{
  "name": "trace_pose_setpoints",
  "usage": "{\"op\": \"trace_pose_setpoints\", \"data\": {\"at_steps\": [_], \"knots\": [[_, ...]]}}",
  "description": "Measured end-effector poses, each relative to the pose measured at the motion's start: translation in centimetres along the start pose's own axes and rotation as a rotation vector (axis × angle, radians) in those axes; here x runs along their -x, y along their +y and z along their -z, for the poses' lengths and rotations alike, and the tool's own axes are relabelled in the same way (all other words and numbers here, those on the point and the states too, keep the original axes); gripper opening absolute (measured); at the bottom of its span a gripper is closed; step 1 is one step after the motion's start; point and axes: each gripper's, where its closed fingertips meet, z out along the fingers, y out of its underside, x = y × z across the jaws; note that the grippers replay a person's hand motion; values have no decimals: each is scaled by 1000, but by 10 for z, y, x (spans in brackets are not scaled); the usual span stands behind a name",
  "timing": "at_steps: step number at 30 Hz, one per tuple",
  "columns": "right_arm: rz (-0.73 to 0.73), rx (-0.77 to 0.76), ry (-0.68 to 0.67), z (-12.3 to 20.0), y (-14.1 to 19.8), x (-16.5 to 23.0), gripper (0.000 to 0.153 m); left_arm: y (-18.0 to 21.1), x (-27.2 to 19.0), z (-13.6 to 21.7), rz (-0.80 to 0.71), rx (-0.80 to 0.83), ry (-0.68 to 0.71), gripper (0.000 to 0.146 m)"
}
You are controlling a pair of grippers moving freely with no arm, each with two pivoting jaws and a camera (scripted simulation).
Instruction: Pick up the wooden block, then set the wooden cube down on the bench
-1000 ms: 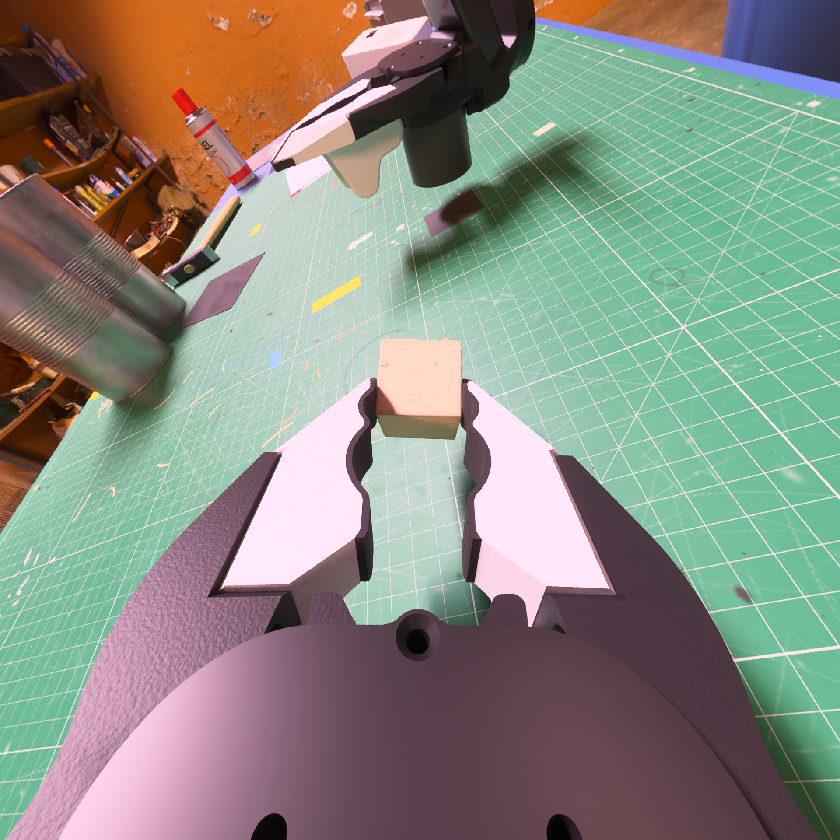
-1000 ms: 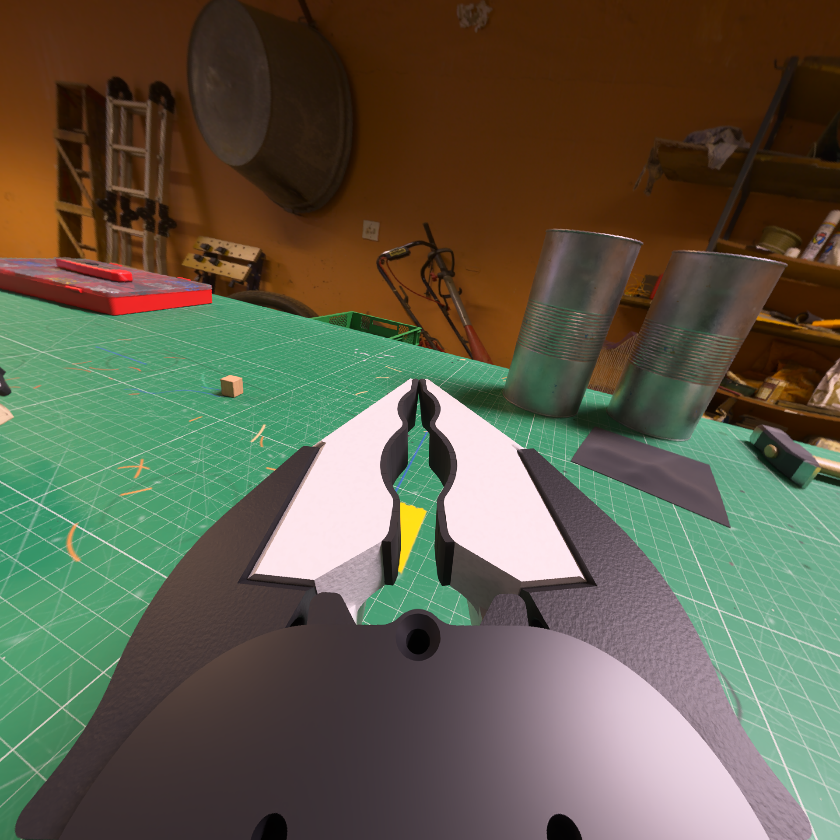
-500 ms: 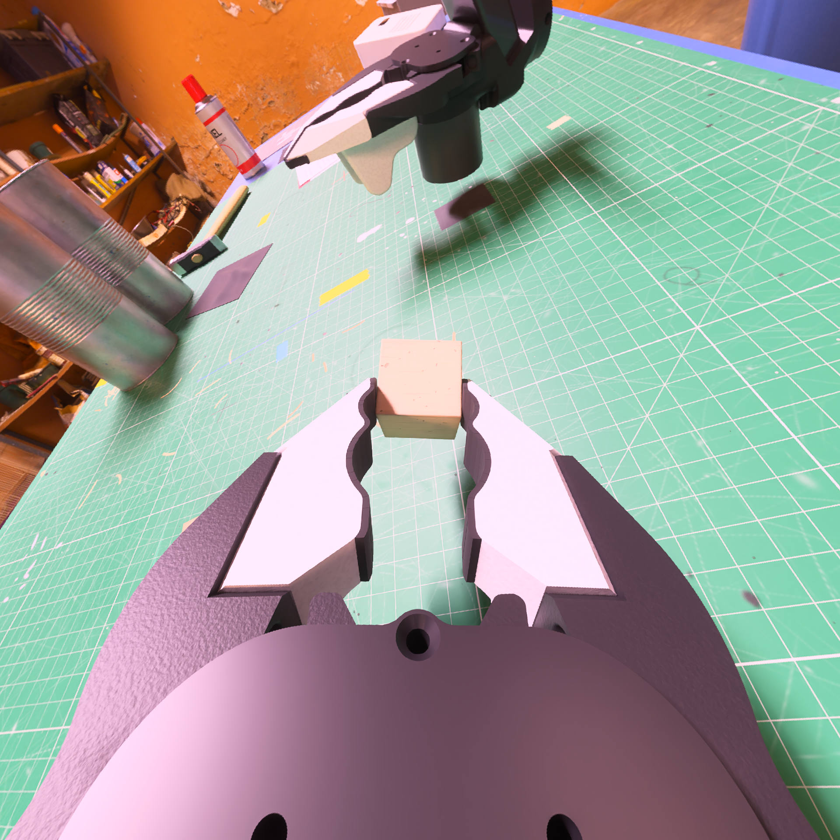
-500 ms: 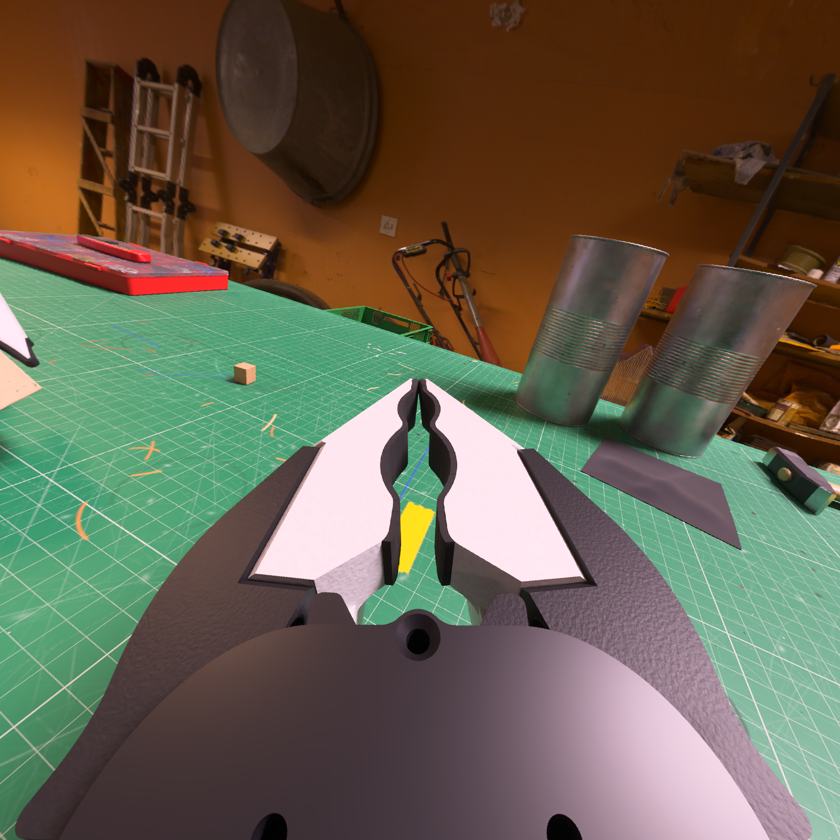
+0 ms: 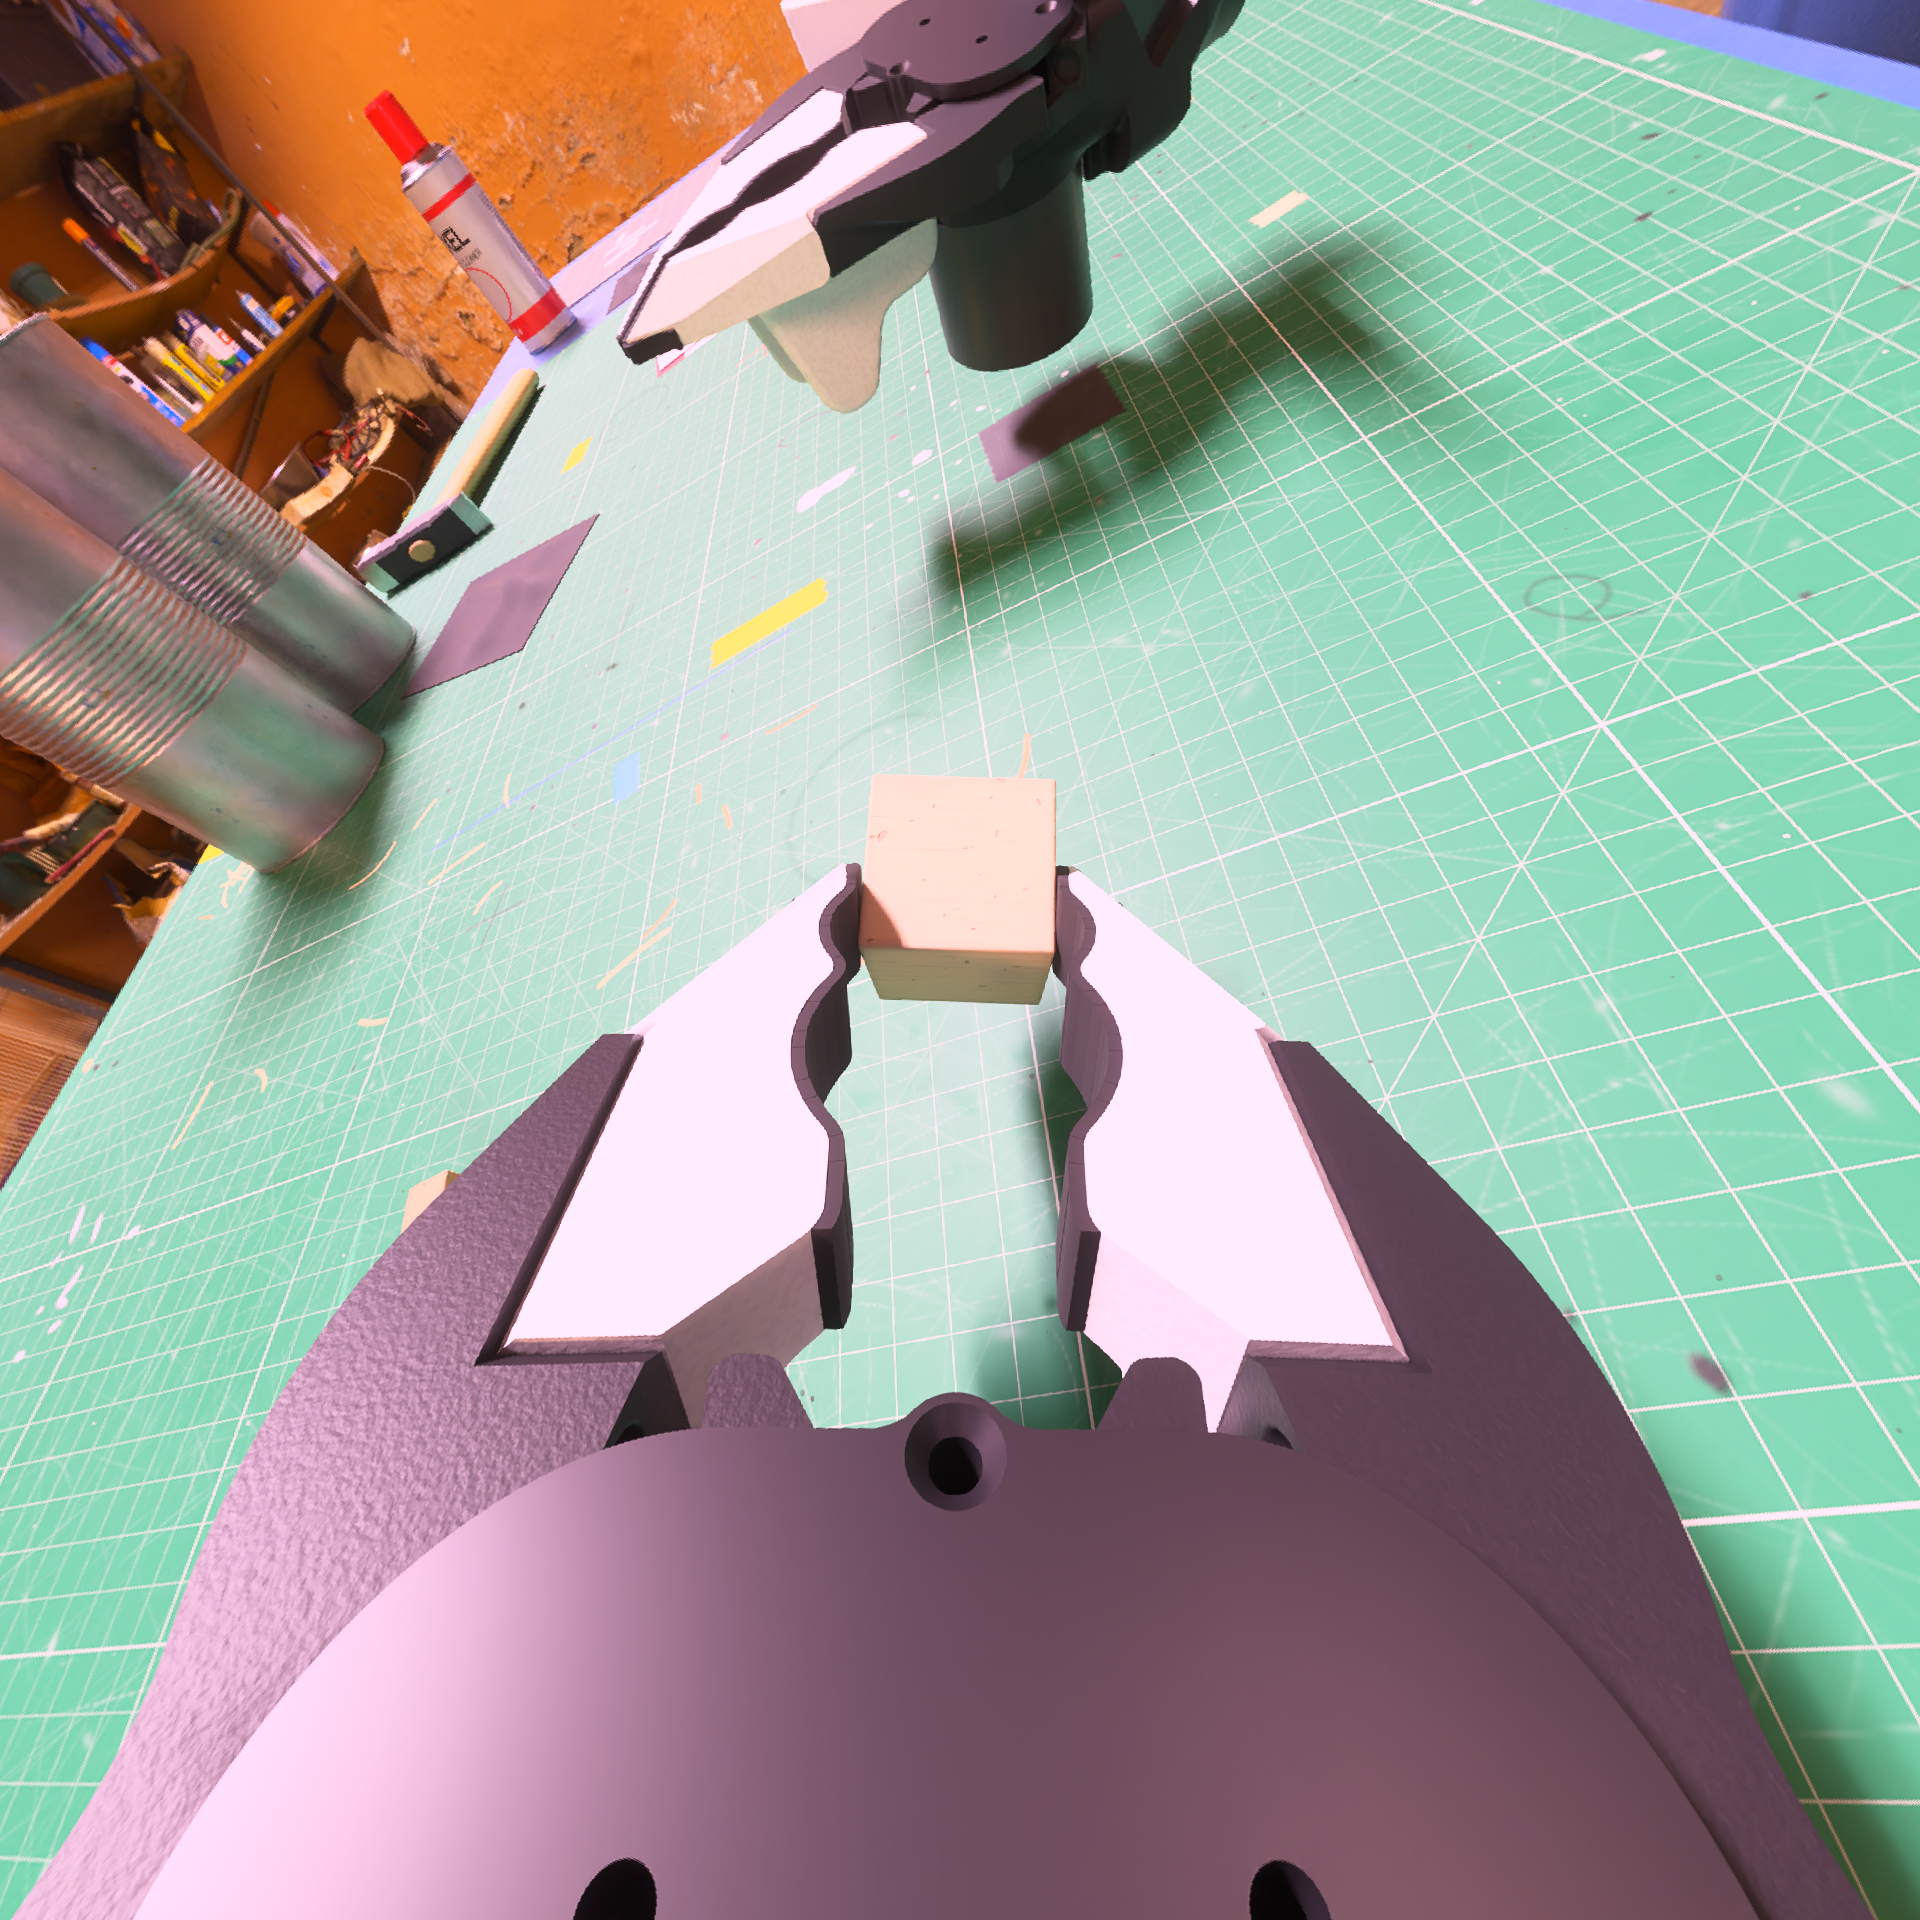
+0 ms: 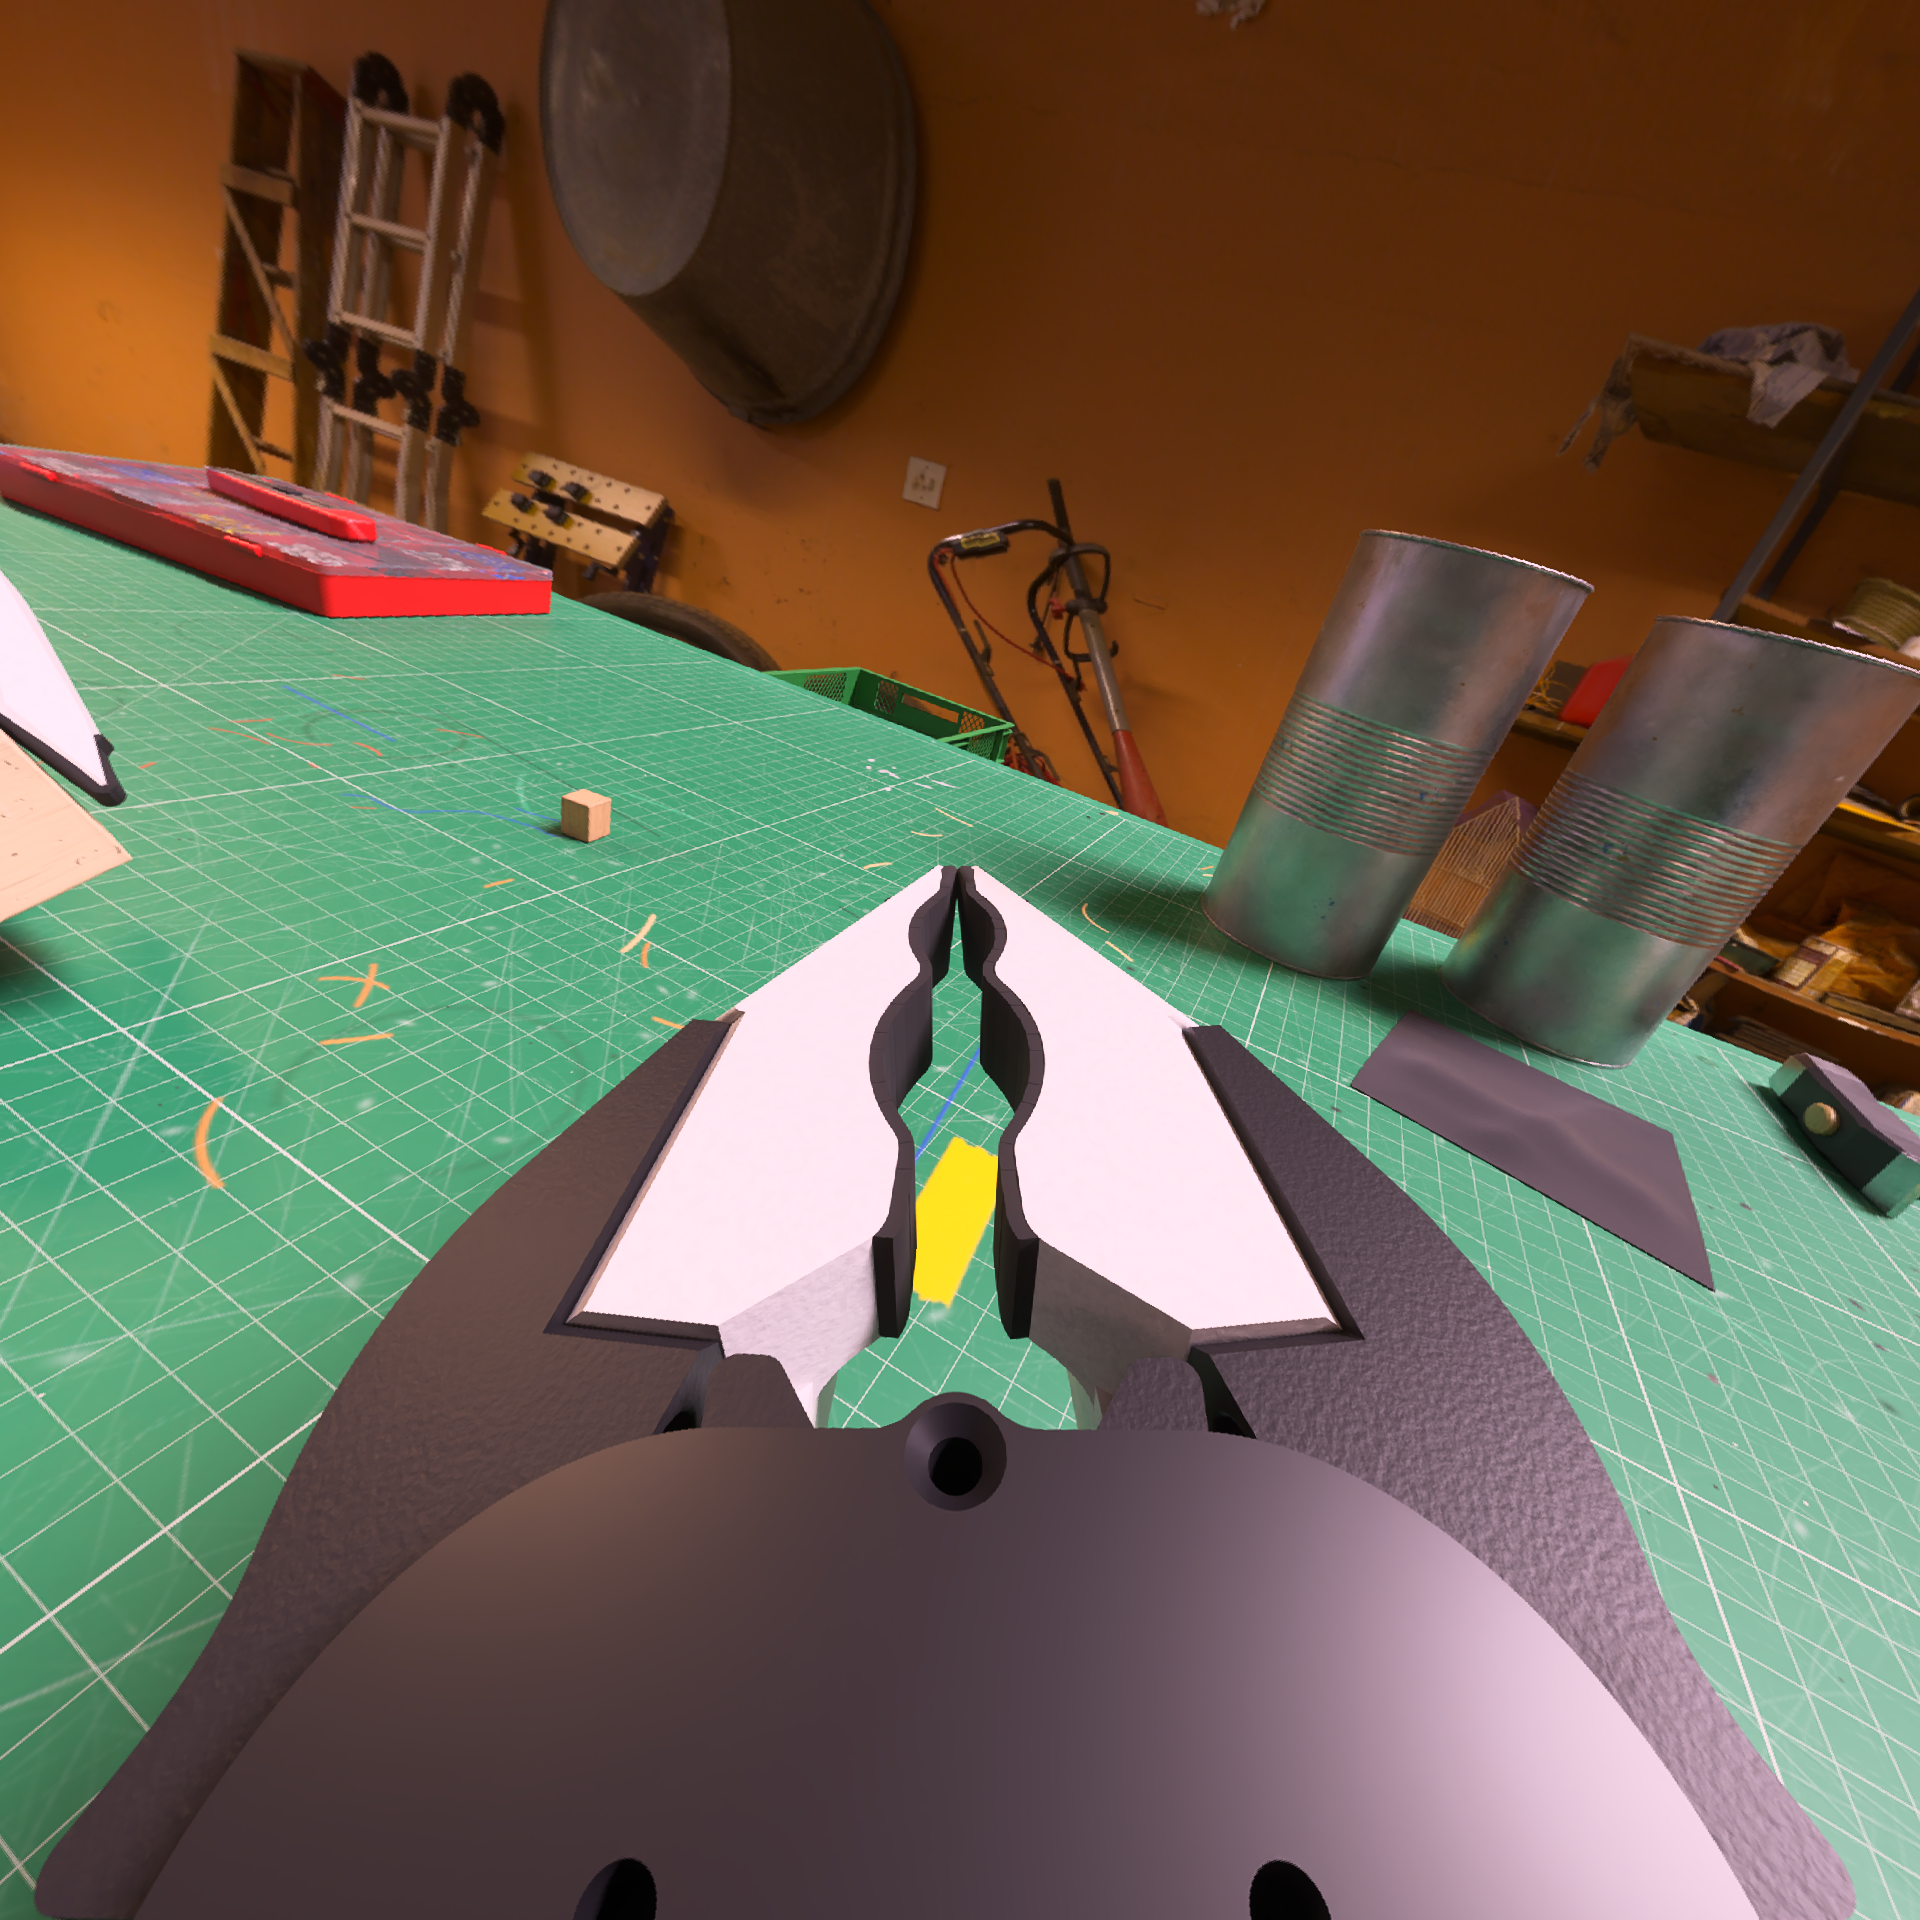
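Note:
My left gripper (image 5: pixel 956 883) is shut on a pale wooden block (image 5: pixel 956 914), pinched between its fingertips just above the green mat (image 5: pixel 1455 831). My right gripper (image 6: pixel 954 878) is shut and empty, hovering over the mat; it shows in the left wrist view (image 5: pixel 727 281) up ahead, above the mat. The held block (image 6: pixel 42 842) and a left fingertip (image 6: pixel 52 727) show at the left edge of the right wrist view. A second, small wooden cube (image 6: pixel 585 814) sits on the mat farther off.
Two metal cans (image 5: pixel 187 665) stand at the mat's edge, also in the right wrist view (image 6: pixel 1382 769). Near them lie a dark sheet (image 6: pixel 1538 1132) and a mallet (image 6: pixel 1849 1132). A spray can (image 5: pixel 473 234) and a red tray (image 6: pixel 291 540) stand at the edges.
The left gripper keeps the block and has drawn closer to the right gripper. The held block and left fingertip have come further into the right wrist view from the left.

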Motion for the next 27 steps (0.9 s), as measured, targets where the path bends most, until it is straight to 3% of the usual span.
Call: {"op": "trace_pose_setpoints", "data": {"at_steps": [14,18,22,27], "knots": [[30,14,-32,-1,1,8,0,2,-4,-4,-20,26,17,36],[22,49,-289,-13,0,44,4,-1,-6,-9,-13,6,49,36],[-57,175,-719,-51,-16,90,21,-4,-18,-15,-88,-7,123,36],[172,518,-1045,-122,5,138,25,-4,-26,-15,-133,-4,148,36]]}}
